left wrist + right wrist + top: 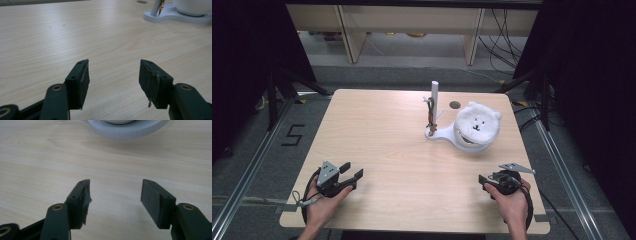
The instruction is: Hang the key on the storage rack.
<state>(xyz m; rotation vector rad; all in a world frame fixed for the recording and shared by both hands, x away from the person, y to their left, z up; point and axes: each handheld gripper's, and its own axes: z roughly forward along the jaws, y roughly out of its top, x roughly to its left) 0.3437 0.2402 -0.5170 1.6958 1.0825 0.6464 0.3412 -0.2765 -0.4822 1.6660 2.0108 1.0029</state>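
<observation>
white stand with an upright post [435, 112] and a round head form wearing a fluffy white bear-face hat [477, 125] sits at about one o'clock on the pale wood-grain table [377, 140], well apart from both hands. a small brown-and-gold trinket hangs on the post [430, 114]; what it is cannot be told. left gripper [352, 172], at seven o'clock, rests low over the bare wood with jaws wide and nothing between them, its black pads [83, 80] frayed at the edges. right gripper [484, 180], at five o'clock, is likewise spread wide and empty [113, 202], pointed toward the stand's rim [125, 130]. judged from here, the risk lies in the reach: a jaw coming in high could tip the slim post or knock the trinket loose, and a pinch on the soft hat might drag the light stand across the smooth top. only one marking reads clearly: a black "5" taped on the grey floor [292, 135] at nine o'clock. no brand is legible.
</observation>
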